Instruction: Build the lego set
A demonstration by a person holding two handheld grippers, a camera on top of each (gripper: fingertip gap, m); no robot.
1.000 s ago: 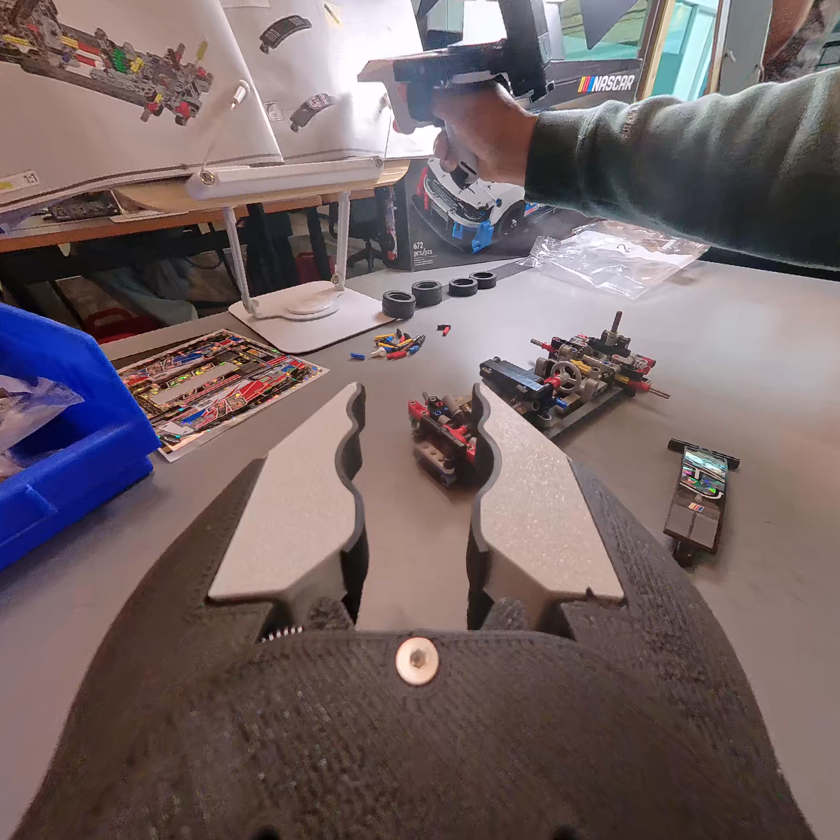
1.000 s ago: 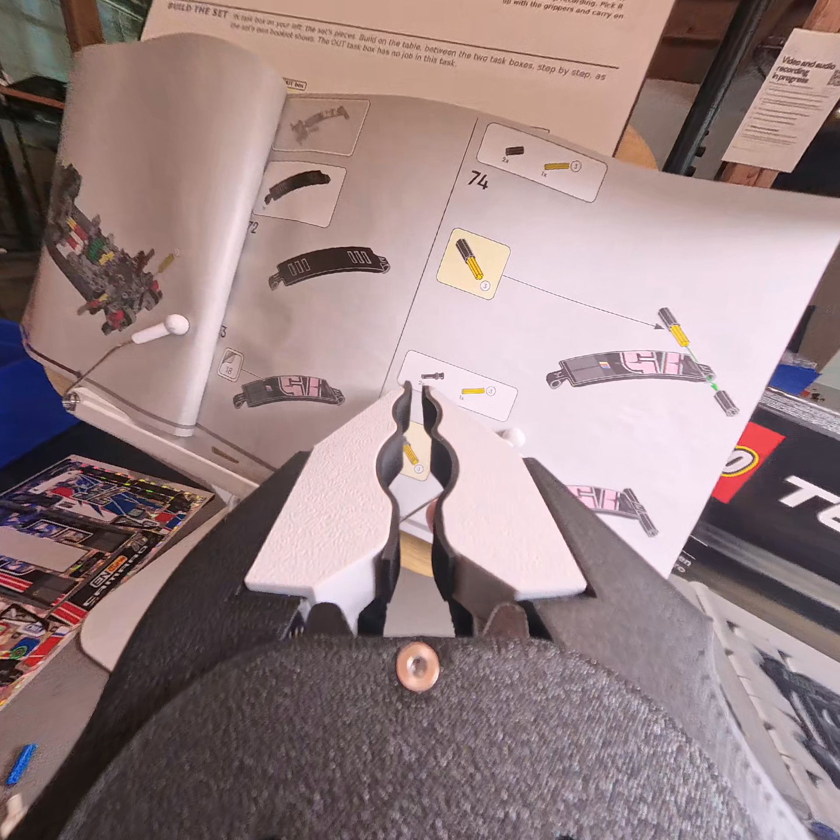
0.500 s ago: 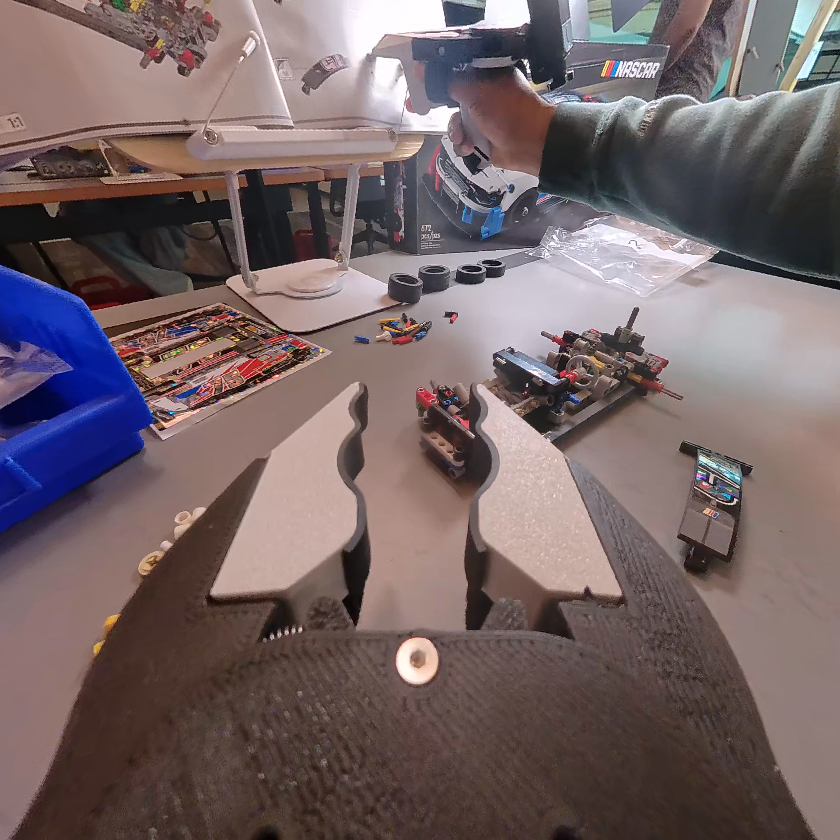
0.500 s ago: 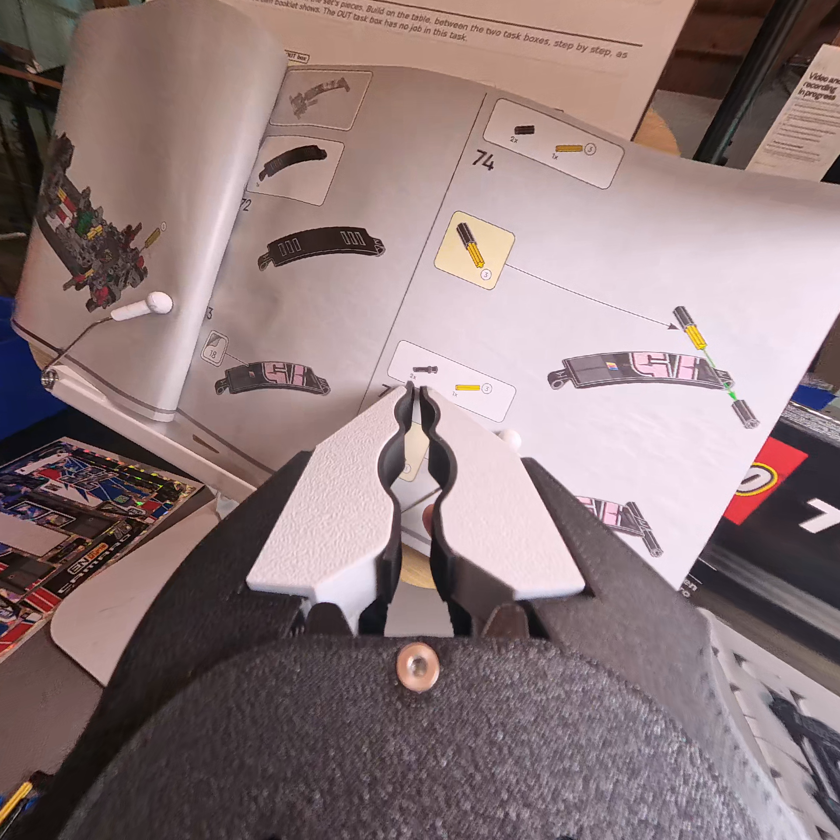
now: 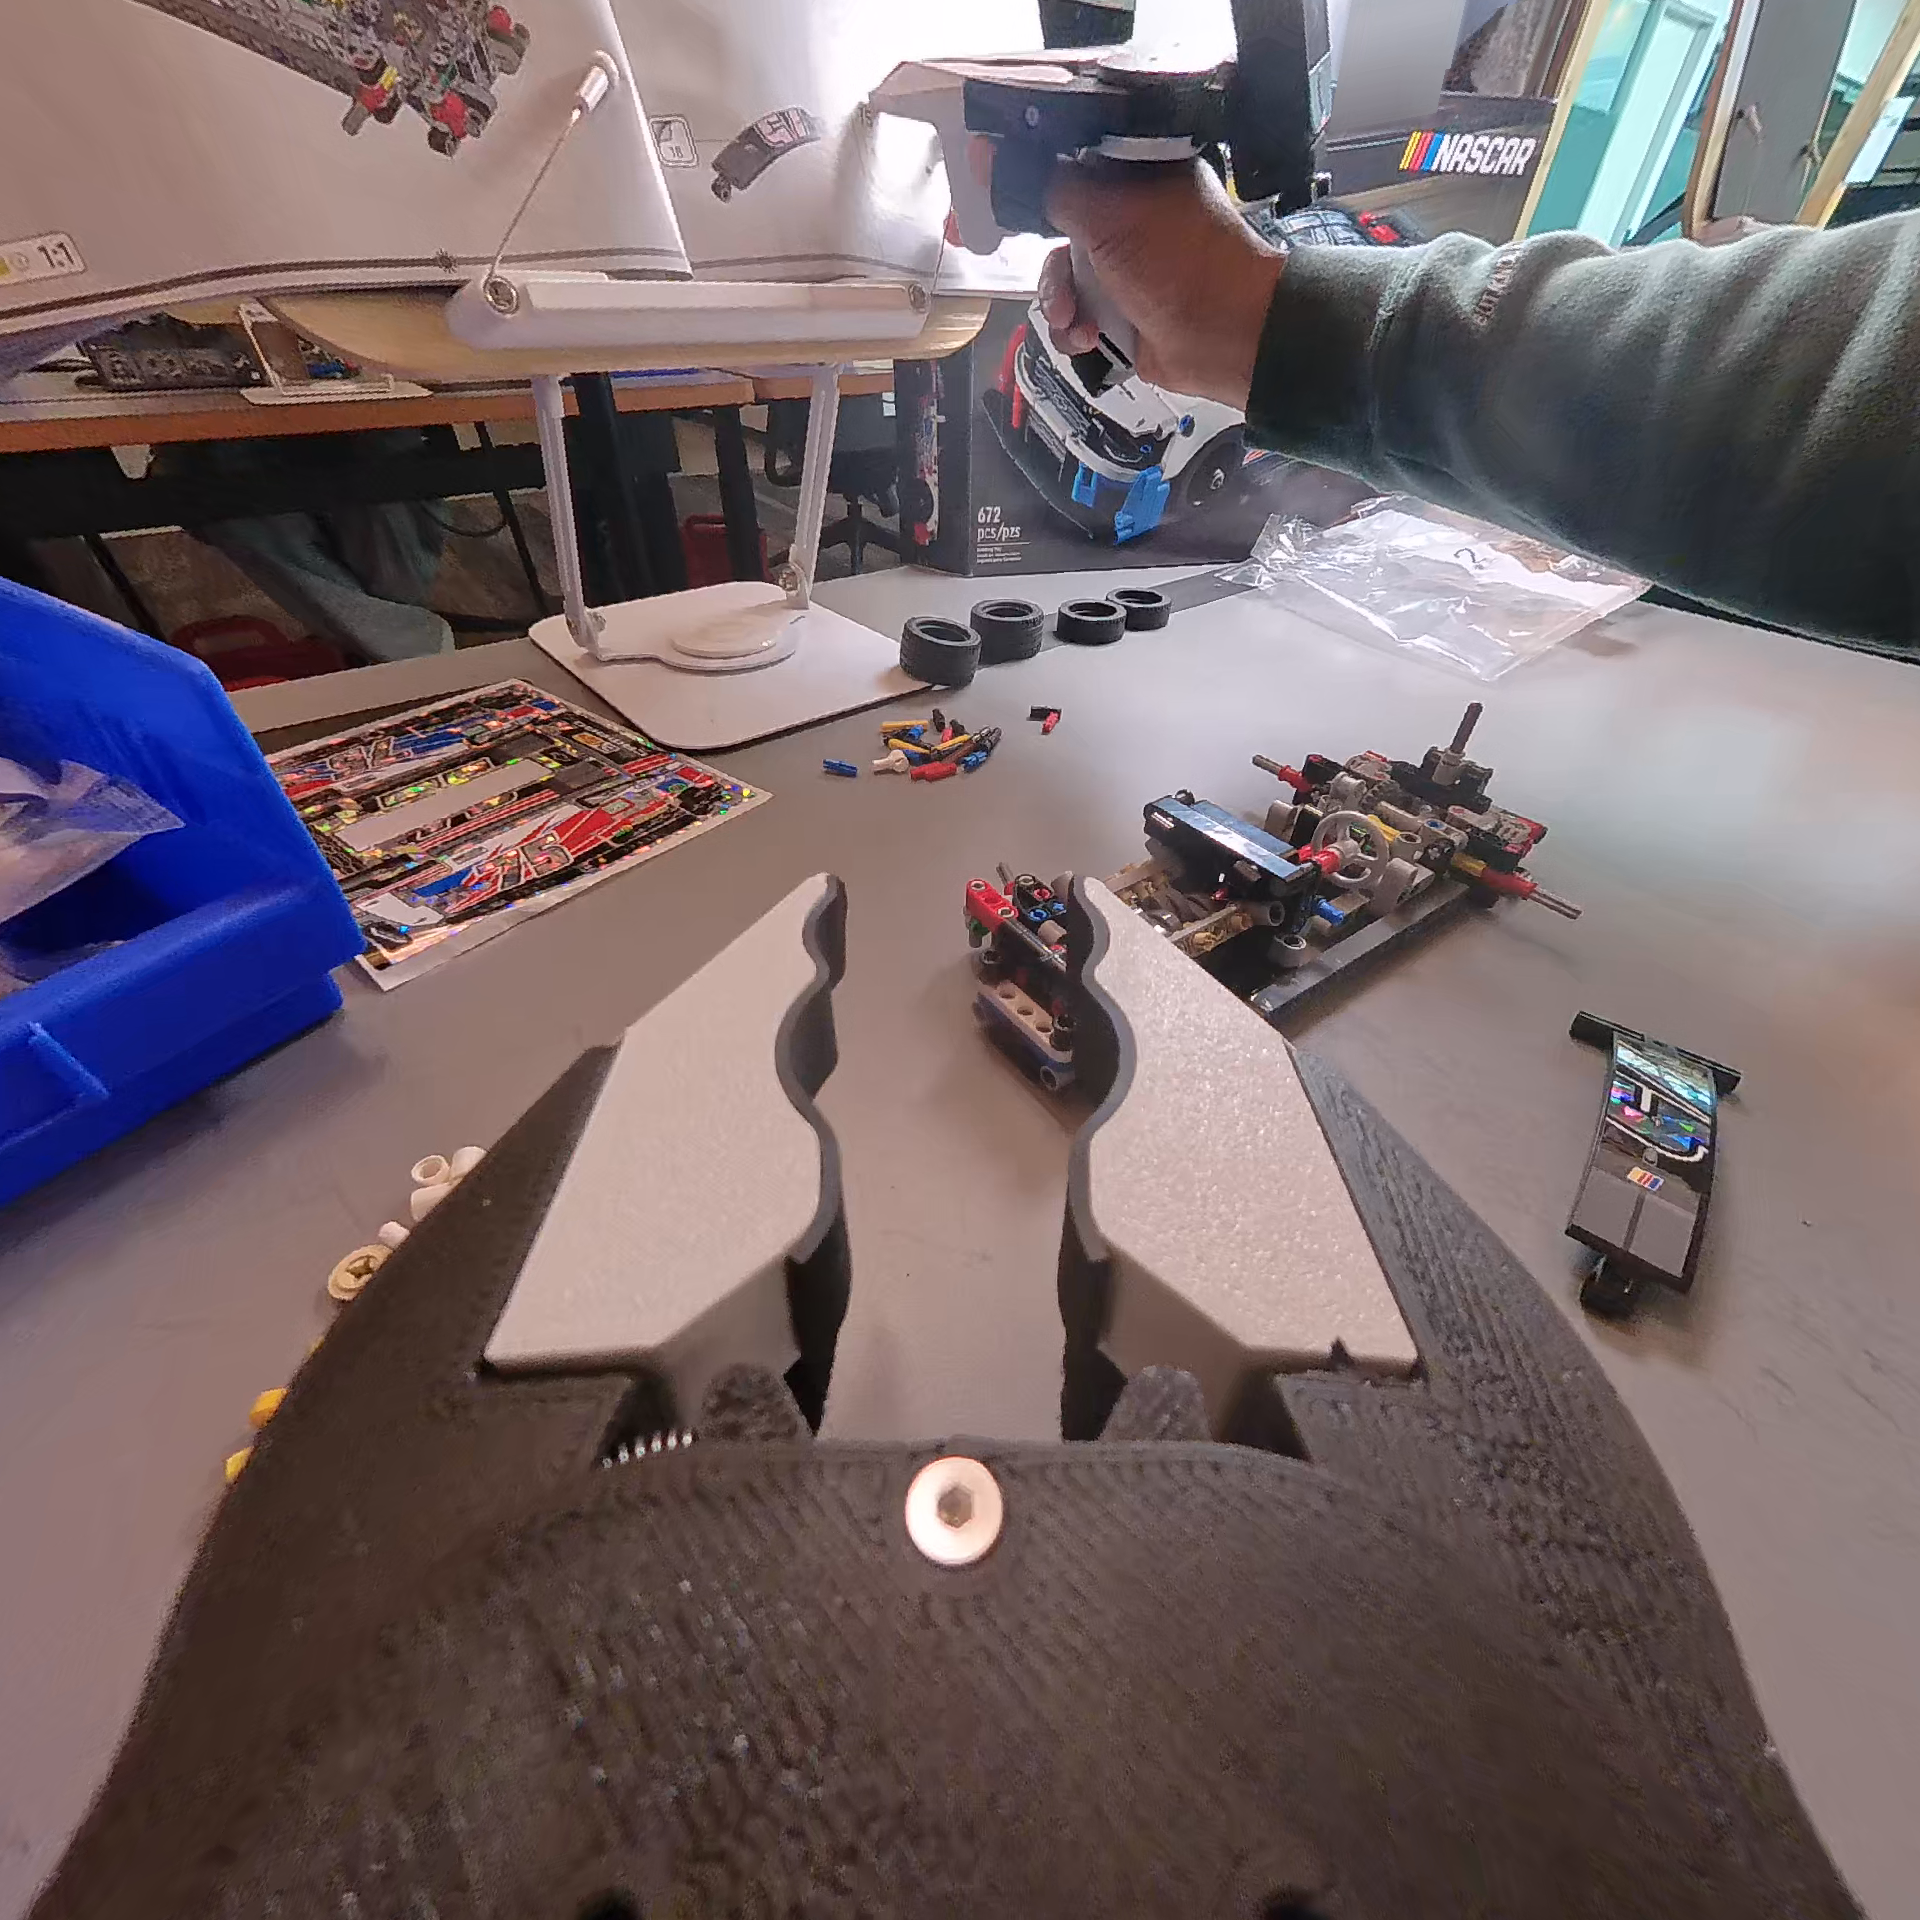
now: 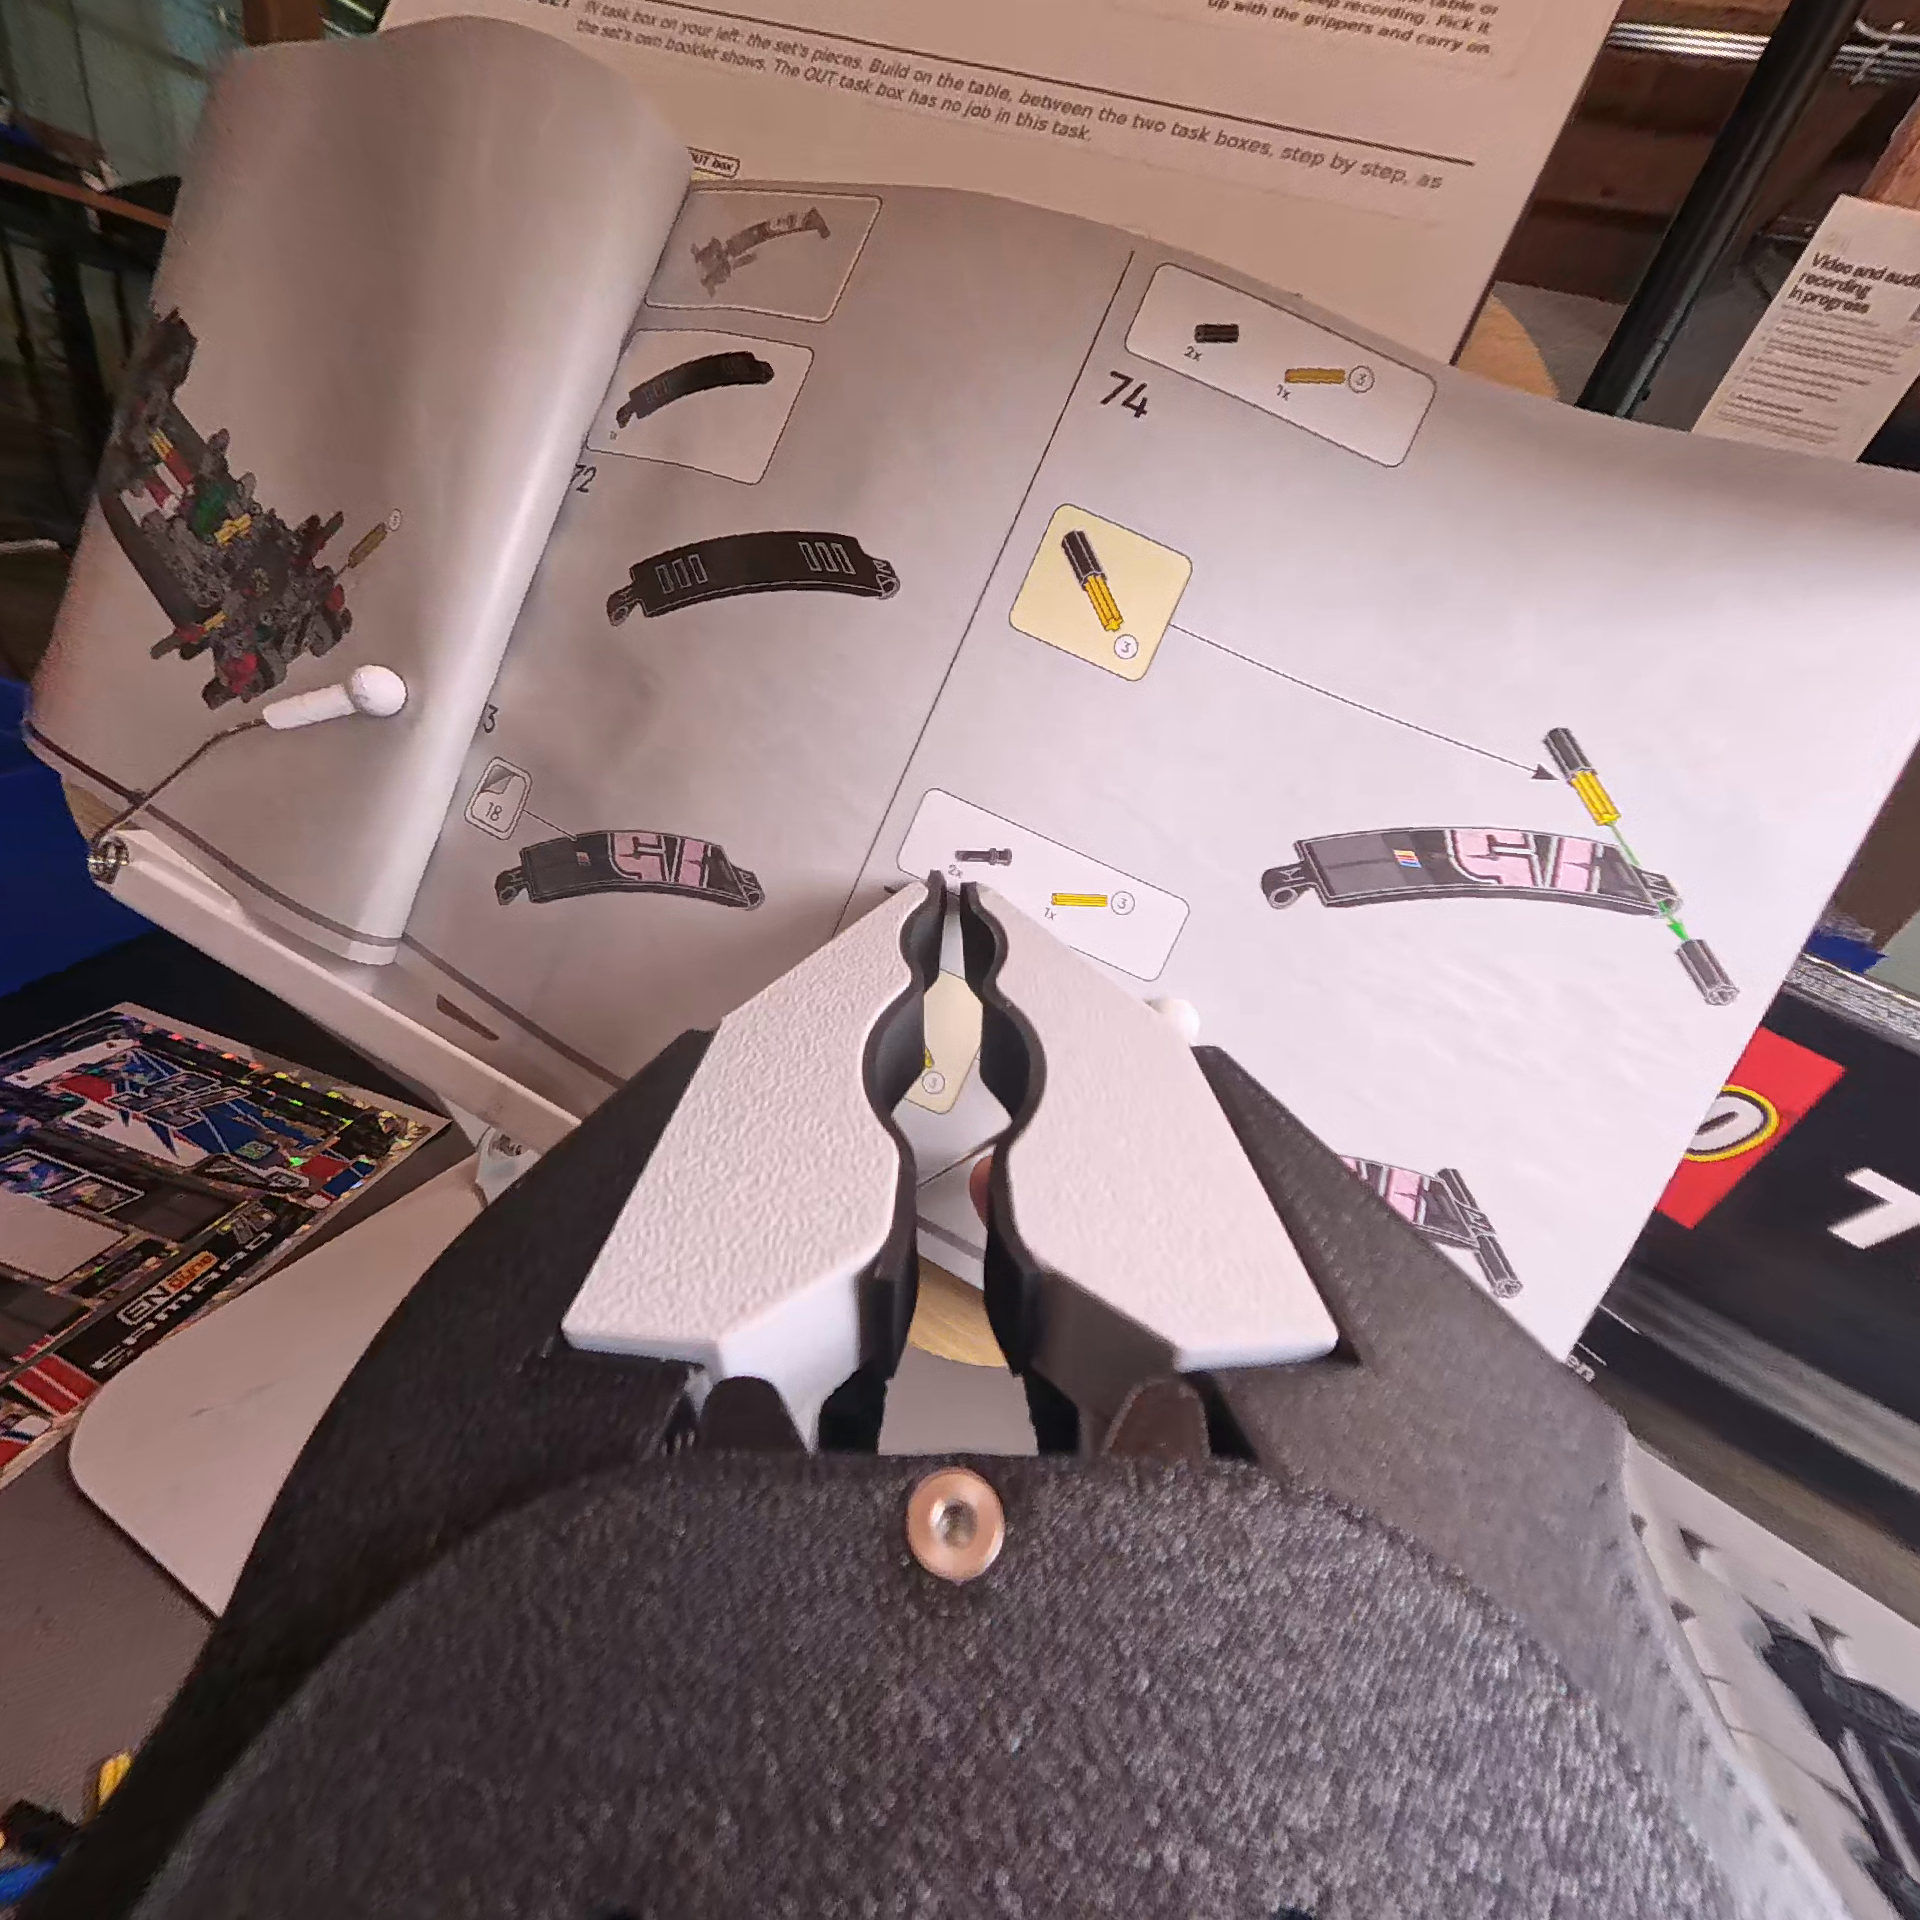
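Note:
My left gripper (image 5: pixel 951 894) is open and empty, low over the grey table (image 5: pixel 1714 852). Its right finger stands just in front of a small red, black and blue lego sub-assembly (image 5: pixel 1013 966). The larger lego chassis (image 5: pixel 1340 862) lies behind that to the right. A black panel with a sticker (image 5: pixel 1647 1153) lies at the right. My right gripper (image 6: pixel 951 888) is shut with nothing between the jaws, held up in front of the open instruction booklet (image 6: pixel 1351 675). It also shows in the left wrist view (image 5: pixel 914 94), held by a hand.
A blue bin (image 5: pixel 135 935) stands at the left, beside a sticker sheet (image 5: pixel 488 821). Several tyres (image 5: pixel 1023 629) and loose pins (image 5: pixel 935 743) lie by the white booklet stand (image 5: pixel 717 665). Small pale parts (image 5: pixel 426 1184) lie near my left finger. The set's box (image 5: pixel 1081 457) and a plastic bag (image 5: pixel 1434 582) are behind. The left gripper's tips are roughly 45 centimeters from the right gripper's.
My left gripper has drawn back a little, so small pale parts now show at its left. My right gripper has shifted slightly along the booklet page and stays shut.

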